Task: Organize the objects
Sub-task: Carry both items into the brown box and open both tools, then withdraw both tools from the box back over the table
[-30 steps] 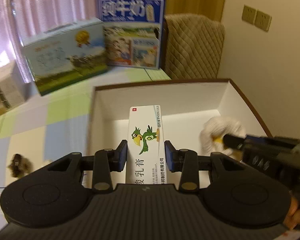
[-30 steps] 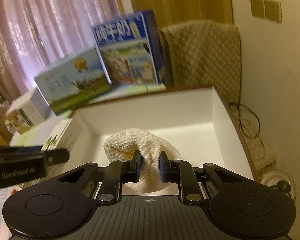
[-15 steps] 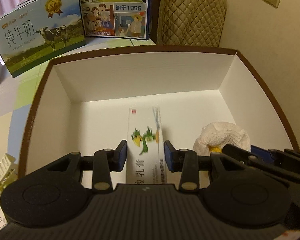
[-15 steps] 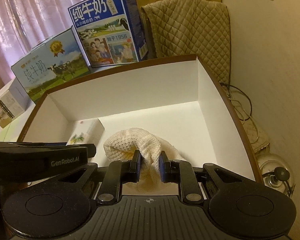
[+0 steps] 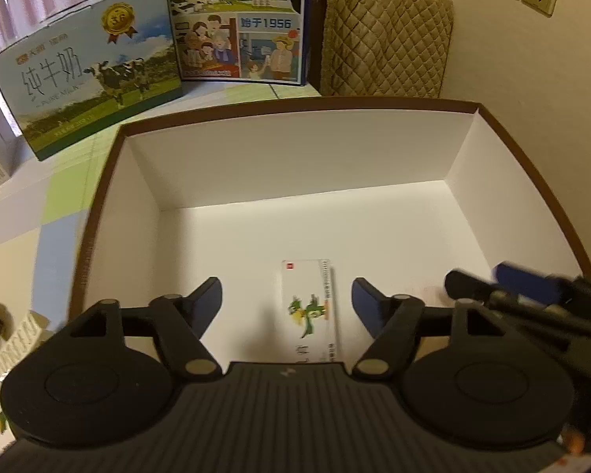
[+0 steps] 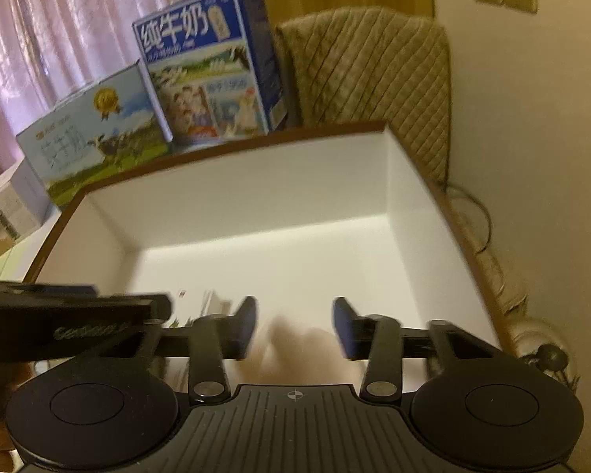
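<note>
While your left gripper (image 5: 287,300) hangs spread wide, the ointment carton (image 5: 310,309) lies loose between its fingers on the white box (image 5: 295,165) floor. Your right gripper (image 6: 294,327) gapes too, over a blurred cloth (image 6: 295,349). Beyond: 2 milk cartons (image 5: 94,75).

Left gripper (image 5: 287,295) and right gripper (image 6: 294,325), both jaws spread.

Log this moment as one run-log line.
left gripper: open | right gripper: open | small parrot carton: lying on box floor, not gripped | white box: holds carton | pale blurred item: between right fingers
</note>
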The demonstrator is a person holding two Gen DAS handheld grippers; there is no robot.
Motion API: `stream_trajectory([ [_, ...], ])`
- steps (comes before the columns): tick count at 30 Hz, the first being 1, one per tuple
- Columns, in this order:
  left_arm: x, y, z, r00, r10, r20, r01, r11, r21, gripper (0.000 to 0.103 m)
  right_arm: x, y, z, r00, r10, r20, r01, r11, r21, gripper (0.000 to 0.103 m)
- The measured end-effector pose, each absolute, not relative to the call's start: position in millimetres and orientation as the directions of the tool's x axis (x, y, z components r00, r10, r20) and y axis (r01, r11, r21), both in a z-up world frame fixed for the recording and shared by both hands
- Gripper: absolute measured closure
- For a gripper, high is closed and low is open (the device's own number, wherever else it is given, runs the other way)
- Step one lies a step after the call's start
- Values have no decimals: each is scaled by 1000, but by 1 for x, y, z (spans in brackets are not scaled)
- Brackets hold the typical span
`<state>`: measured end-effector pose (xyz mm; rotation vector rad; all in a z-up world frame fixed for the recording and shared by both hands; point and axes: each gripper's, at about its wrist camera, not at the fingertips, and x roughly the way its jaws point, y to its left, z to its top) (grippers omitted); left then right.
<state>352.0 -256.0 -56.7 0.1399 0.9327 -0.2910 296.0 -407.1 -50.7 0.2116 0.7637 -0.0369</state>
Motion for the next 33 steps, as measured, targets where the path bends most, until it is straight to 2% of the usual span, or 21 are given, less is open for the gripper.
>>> stream_trajectory([
  [1,351,-254,-56,563,-179,-807,305,952,2,30,295,-409,-50,730,50,-682,113,975,192,46],
  [5,349,-246,-49,568,-173,-804,302,953,9,26,294,-416,-49,725,72,-685,126,964,235,45],
  [20,317,-187,-4,615,-209,-760,269,962,-47,24,263,-385,-10,789,115,-604,21,977,214,43],
  [26,290,-134,20,664,-187,-724,215,975,-54,21,250,-355,8,808,225,-545,-82,958,274,43],
  [33,254,-67,42,709,-115,-696,137,990,-25,19,242,-311,18,780,330,-533,-195,936,294,42],
])
